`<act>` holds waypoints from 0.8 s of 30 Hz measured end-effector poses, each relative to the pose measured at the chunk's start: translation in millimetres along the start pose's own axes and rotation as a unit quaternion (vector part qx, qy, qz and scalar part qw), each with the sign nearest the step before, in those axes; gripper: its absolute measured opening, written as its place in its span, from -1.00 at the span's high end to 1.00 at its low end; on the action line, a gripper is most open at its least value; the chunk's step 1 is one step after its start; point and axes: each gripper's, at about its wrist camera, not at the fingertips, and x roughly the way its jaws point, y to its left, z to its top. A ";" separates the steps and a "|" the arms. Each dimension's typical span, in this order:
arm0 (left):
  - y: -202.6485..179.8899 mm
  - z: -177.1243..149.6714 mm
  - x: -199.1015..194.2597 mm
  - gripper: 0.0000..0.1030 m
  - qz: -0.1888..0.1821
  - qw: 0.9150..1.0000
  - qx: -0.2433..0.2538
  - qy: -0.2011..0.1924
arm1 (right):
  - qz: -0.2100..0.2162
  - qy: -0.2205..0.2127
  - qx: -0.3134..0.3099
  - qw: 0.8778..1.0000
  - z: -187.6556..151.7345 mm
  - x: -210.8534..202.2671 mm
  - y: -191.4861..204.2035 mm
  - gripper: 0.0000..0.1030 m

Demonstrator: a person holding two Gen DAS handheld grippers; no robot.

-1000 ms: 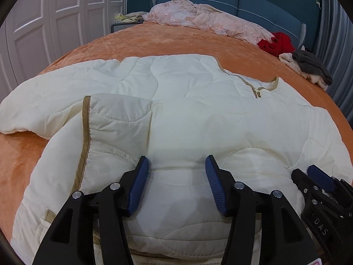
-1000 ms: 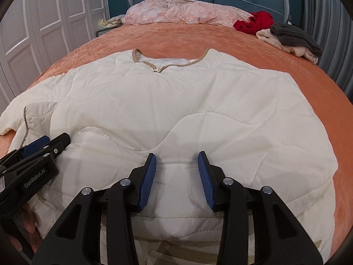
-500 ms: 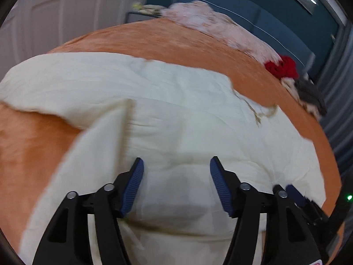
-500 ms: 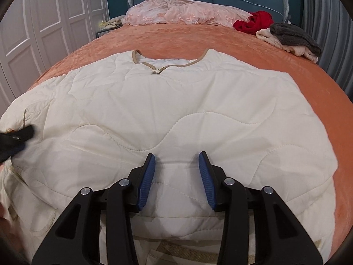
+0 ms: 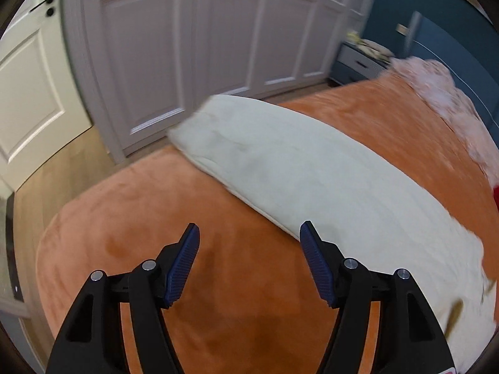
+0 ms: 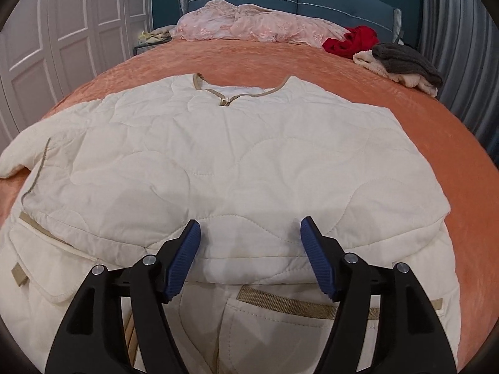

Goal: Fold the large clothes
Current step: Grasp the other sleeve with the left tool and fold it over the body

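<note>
A cream quilted jacket (image 6: 224, 162) with tan trim lies spread flat on the orange bedspread (image 6: 436, 118), collar toward the headboard. My right gripper (image 6: 249, 243) is open and empty, just above the jacket's folded-up lower part. In the left wrist view the jacket's left sleeve (image 5: 296, 168) stretches out across the bed toward the wardrobe. My left gripper (image 5: 249, 249) is open and empty, over bare orange bedspread (image 5: 140, 224) just short of the sleeve's near edge. This view is motion-blurred.
A pink lace cover (image 6: 249, 23), a red garment (image 6: 352, 40) and a grey and cream pile (image 6: 402, 62) lie near the headboard. White wardrobe doors (image 5: 187, 46) and a nightstand (image 5: 358, 62) stand left of the bed. The wooden floor (image 5: 62, 162) shows past the bed's corner.
My left gripper has swung left off the jacket body to the bare bedspread beside the sleeve and has left the right view. My right gripper has opened a little wider.
</note>
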 end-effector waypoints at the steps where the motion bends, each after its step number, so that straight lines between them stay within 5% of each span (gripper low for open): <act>1: 9.5 8.2 6.5 -0.25 0.005 1.000 -0.012 0.002 | -0.008 -0.001 -0.006 1.000 0.0 0.0 2.7 -0.26; 9: 43.9 42.5 47.0 -0.25 -0.029 0.994 -0.094 0.042 | -0.025 0.004 -0.014 1.000 -1.3 4.3 5.6 -0.32; 13: 35.2 44.0 59.4 -0.20 -0.019 0.995 -0.087 0.044 | -0.029 0.006 -0.016 0.999 -1.3 6.4 5.7 -0.34; 19: 7.7 45.0 55.5 0.78 0.000 0.999 -0.030 0.028 | -0.025 0.008 -0.011 1.000 -1.9 8.3 3.6 -0.37; 24: -23.4 52.2 9.2 0.91 -0.026 0.999 0.019 -0.026 | -0.020 0.007 -0.005 1.000 -3.3 8.1 2.4 -0.37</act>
